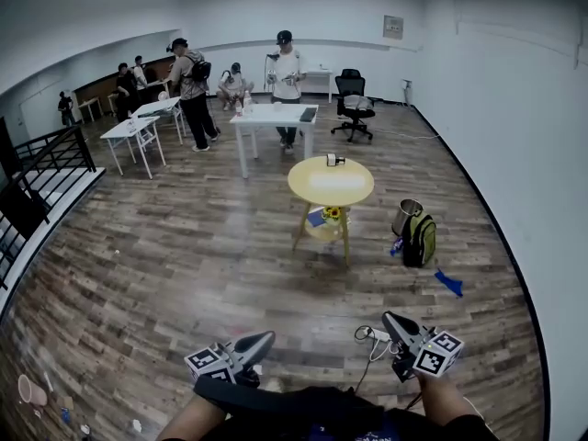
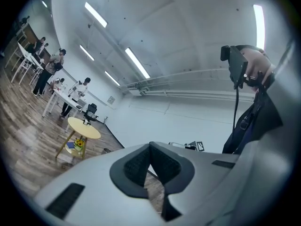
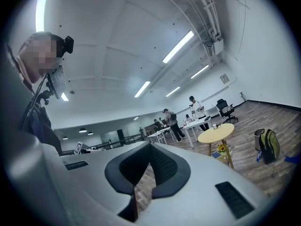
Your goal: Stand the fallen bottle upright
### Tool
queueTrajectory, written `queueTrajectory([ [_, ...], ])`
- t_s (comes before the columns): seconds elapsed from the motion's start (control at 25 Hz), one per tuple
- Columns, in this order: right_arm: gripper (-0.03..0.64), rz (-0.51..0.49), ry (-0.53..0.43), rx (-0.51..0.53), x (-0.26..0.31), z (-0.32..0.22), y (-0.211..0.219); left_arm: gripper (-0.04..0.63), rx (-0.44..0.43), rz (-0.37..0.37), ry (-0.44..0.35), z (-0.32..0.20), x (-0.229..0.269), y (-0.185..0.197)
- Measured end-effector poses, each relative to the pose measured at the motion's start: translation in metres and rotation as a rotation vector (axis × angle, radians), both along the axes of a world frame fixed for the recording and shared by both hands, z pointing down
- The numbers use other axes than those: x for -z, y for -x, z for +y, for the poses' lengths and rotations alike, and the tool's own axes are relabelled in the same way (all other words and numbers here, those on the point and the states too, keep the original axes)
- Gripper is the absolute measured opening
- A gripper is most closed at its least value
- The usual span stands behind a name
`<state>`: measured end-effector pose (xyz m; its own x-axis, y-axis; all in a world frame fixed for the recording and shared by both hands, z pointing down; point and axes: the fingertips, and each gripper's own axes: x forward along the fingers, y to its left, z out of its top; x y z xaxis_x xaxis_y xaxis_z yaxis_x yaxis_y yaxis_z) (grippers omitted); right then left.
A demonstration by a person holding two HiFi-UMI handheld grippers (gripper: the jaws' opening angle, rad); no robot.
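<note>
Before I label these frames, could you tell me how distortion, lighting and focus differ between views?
Head view: fisheye bows the plank floor; even ceiling light, round yellow table sharp. Left gripper view: dark vignette corners, tilted scene, left gripper soft up close. Right gripper view: ceiling strip light glares; right gripper likewise soft.

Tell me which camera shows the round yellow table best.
The head view: the round yellow table sits centred, with its top, legs and lower shelf all visible. The left gripper view shows it small and tilted; the right gripper view shows it small and side-on.
</note>
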<state>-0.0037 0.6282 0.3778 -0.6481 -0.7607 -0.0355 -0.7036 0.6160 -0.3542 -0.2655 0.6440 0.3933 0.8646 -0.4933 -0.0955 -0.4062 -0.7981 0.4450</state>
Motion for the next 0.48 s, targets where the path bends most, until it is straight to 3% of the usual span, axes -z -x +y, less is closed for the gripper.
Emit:
queueTrajectory([
  [0.12, -0.008, 0.014, 0.012, -0.011, -0.007, -0.032, 0.008, 0.005, 0.0, -0.025, -0.009, -0.04, -0.006, 0.005],
  [0.28, -0.008, 0.036, 0.006, -0.035, -0.003, -0.099, 0.027, 0.006, -0.02, -0.003, -0.038, -0.115, -0.002, 0.027],
  [0.48, -0.008, 0.04, -0.013, -0.093, 0.012, -0.188, 0.063, 0.006, -0.106, -0.004, -0.061, -0.204, 0.005, 0.064],
])
